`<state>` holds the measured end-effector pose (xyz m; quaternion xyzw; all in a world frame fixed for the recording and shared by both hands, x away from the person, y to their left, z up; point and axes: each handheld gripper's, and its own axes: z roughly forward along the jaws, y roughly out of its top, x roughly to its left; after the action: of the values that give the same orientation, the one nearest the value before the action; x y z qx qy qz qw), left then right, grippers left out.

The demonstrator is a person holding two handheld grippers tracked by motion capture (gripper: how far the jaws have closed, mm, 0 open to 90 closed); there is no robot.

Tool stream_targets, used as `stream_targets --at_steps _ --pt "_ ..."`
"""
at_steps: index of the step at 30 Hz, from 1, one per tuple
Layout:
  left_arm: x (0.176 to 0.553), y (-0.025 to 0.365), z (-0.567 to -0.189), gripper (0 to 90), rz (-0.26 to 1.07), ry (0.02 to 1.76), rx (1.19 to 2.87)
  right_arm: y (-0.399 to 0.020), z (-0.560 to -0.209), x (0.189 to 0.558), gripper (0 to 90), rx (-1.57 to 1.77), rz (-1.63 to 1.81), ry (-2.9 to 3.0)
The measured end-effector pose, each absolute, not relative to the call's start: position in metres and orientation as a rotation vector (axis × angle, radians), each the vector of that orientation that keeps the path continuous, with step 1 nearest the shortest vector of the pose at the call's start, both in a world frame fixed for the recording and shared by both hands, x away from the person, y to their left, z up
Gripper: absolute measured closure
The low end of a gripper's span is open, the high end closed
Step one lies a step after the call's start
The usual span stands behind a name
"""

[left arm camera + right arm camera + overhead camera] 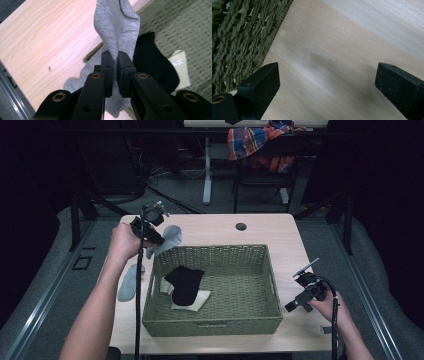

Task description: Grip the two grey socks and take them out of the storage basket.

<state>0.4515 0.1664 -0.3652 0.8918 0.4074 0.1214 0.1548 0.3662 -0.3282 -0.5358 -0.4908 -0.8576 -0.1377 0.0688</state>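
High view has the left tongs (161, 240) up over the far left corner of the basket (215, 252), clamped on a grey sock (169, 238) that dangles just outside the rim. From the left gripper view you can see the pinch is on a narrow bunched part of the cloth, with one end hanging past the jaws and the rest trailing back under them. That's a decent hold, but a floppy one.

My guess is the sock is headed for the basket, where a black sock (184, 284) already lies on a pale one (197, 300) near the left side. If so, I'd carry it high enough that the hanging end clears the woven rim, since that weave looks like it would snag knit fabric. Move well over the open middle before letting go, so it doesn't end up draped on the wall.

Plenty of room for that: the right half of the basket is bare. Another grey sock (128, 284) lies on the bench (280, 227) just left of the basket, close to the bench's left edge.

The right tongs (299, 306) rest wide open with nothing in them, low over bare bench right of the basket, well out of the way.
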Motion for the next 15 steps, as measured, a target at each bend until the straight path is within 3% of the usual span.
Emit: stream_targets --at_steps 15 --pt "0.45 0.241 -0.381 84.7 0.358 1.416 2.43 -0.328 -0.536 0.367 5.7 -1.478 -0.406 -2.591"
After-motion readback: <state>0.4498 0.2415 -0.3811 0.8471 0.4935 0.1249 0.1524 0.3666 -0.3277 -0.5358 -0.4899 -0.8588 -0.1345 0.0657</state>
